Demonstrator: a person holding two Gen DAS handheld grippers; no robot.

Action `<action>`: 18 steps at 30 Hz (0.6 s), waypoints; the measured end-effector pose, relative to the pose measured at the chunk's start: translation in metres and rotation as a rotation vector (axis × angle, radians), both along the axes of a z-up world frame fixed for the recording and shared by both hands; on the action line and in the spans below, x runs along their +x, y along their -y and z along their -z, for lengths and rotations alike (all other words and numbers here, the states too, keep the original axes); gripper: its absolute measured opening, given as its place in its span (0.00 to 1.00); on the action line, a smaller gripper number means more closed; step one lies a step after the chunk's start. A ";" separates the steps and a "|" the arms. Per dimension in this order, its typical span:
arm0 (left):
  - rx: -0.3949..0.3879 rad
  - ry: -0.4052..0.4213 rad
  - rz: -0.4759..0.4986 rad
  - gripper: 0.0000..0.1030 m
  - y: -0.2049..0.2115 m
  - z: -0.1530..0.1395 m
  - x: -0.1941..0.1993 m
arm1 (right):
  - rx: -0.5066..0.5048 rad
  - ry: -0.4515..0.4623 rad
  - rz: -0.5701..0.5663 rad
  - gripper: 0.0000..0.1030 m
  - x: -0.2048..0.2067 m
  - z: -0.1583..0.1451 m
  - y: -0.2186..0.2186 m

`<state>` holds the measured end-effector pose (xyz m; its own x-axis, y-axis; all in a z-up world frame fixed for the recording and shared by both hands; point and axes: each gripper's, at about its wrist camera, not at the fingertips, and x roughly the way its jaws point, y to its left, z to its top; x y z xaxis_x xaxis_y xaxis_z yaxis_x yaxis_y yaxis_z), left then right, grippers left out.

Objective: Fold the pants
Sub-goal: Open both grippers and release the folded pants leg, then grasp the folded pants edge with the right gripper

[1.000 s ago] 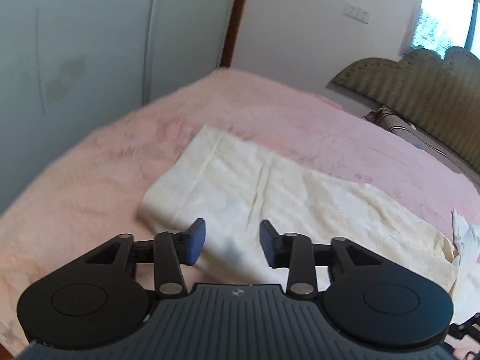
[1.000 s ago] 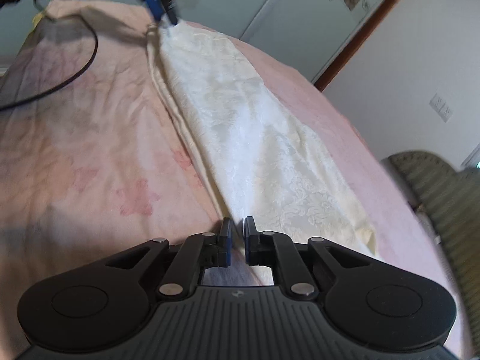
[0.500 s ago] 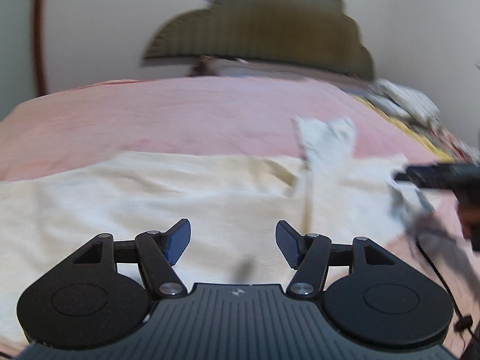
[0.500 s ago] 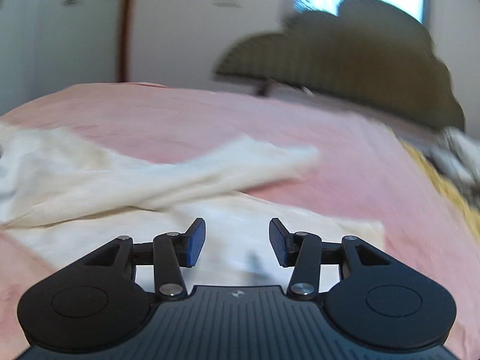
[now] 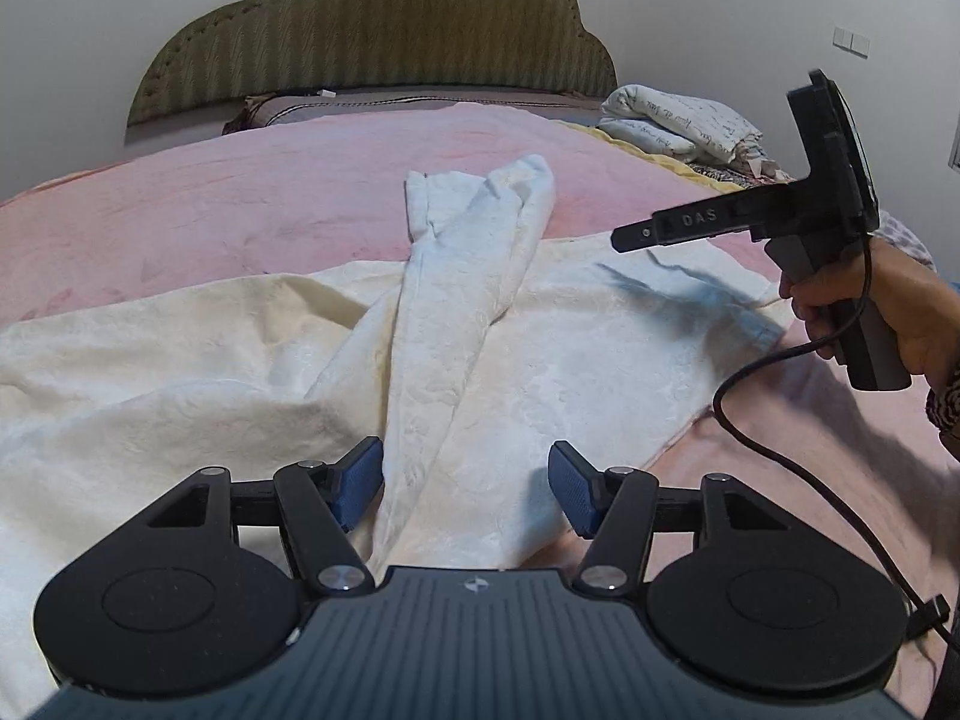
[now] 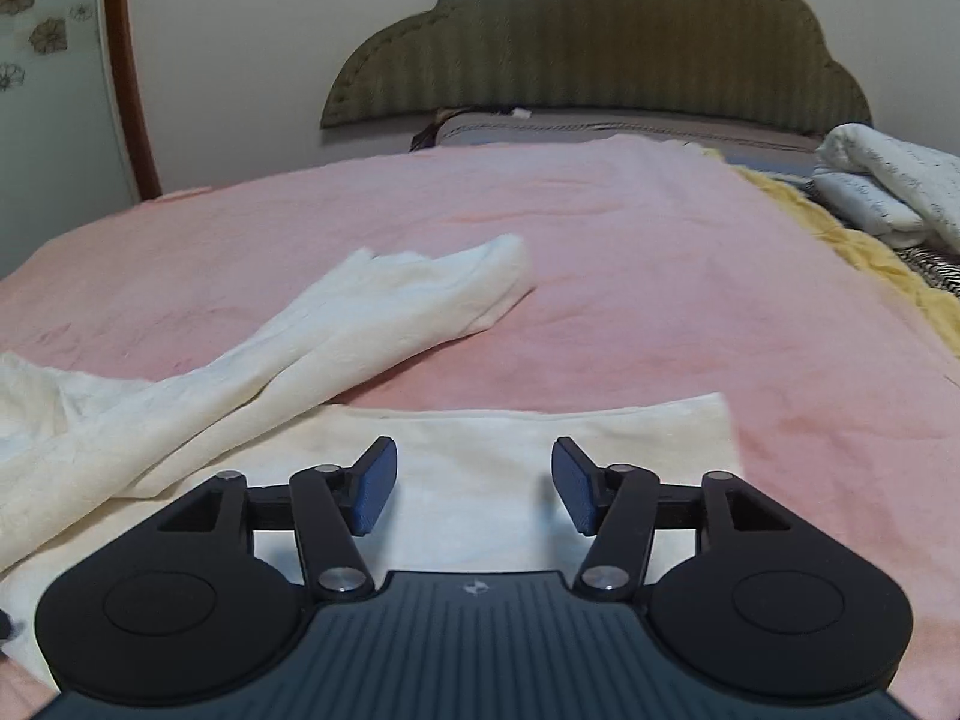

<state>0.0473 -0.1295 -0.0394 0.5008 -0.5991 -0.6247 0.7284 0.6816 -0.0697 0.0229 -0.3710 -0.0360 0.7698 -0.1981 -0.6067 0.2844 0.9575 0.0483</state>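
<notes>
Cream-white pants [image 5: 540, 360] lie on the pink bed cover [image 5: 240, 204]. One leg [image 5: 474, 252] is flopped over the other and points toward the headboard. My left gripper [image 5: 465, 483] is open and empty, hovering low over the crossed leg. The same pants show in the right wrist view [image 6: 336, 330], with a flat cream part [image 6: 510, 438] under my right gripper [image 6: 474, 483], which is open and empty. The right gripper also shows in the left wrist view [image 5: 630, 237], held in a hand above the pants' right end.
A green padded headboard [image 5: 372, 30] stands at the far end. A folded white patterned quilt [image 5: 678, 120] lies at the far right on a yellow blanket [image 6: 870, 252]. A black cable [image 5: 780, 450] hangs from the right gripper. A door frame [image 6: 126, 72] is at the left.
Both views have swung round to face the headboard. The right gripper has opened and let go of the pants. One leg now lies thrown across the other.
</notes>
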 end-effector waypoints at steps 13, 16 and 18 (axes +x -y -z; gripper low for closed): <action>-0.061 0.021 0.050 0.73 0.001 0.015 -0.004 | -0.292 -0.119 -0.027 1.00 0.166 -0.023 -0.096; -0.092 -0.008 0.065 0.79 -0.003 0.016 -0.002 | -0.305 -0.203 0.005 1.00 0.205 -0.004 -0.097; -0.095 -0.010 0.070 0.81 -0.003 0.016 -0.003 | -0.300 -0.198 0.033 1.00 0.217 0.004 -0.092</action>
